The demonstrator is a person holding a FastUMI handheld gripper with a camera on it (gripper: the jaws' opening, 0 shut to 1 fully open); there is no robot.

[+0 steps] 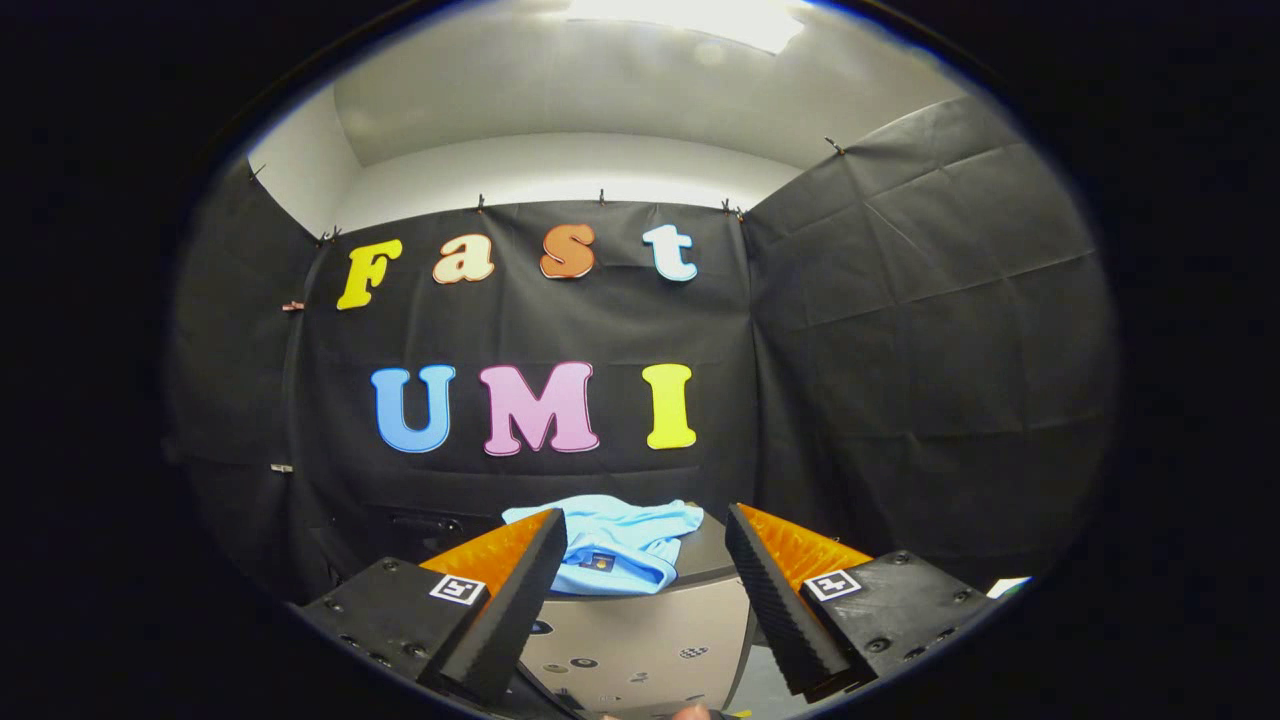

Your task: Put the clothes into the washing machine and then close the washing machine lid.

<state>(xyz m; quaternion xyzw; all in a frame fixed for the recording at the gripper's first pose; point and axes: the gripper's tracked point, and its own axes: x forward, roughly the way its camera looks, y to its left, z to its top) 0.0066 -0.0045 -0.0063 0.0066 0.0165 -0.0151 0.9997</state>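
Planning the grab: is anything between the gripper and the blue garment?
Nothing visible. The gripper is open, and the light blue garment lies bunched on top of the washing machine, just ahead of the fingers, seen in the gap between them.

Crumpled light-blue garment (612,545) atop washing machine (650,640), lid shut, just beyond open tongs (645,528).

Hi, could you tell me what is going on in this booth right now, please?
A person is holding a hand-held tool and pointing it at a washing machine. A light blue garment lies crumpled on top of the machine, just ahead of the fingers and showing in the gap between them. The fingers are spread open and touch nothing. The garment is not yet picked up, so loading the clothes and closing the lid are not yet done.
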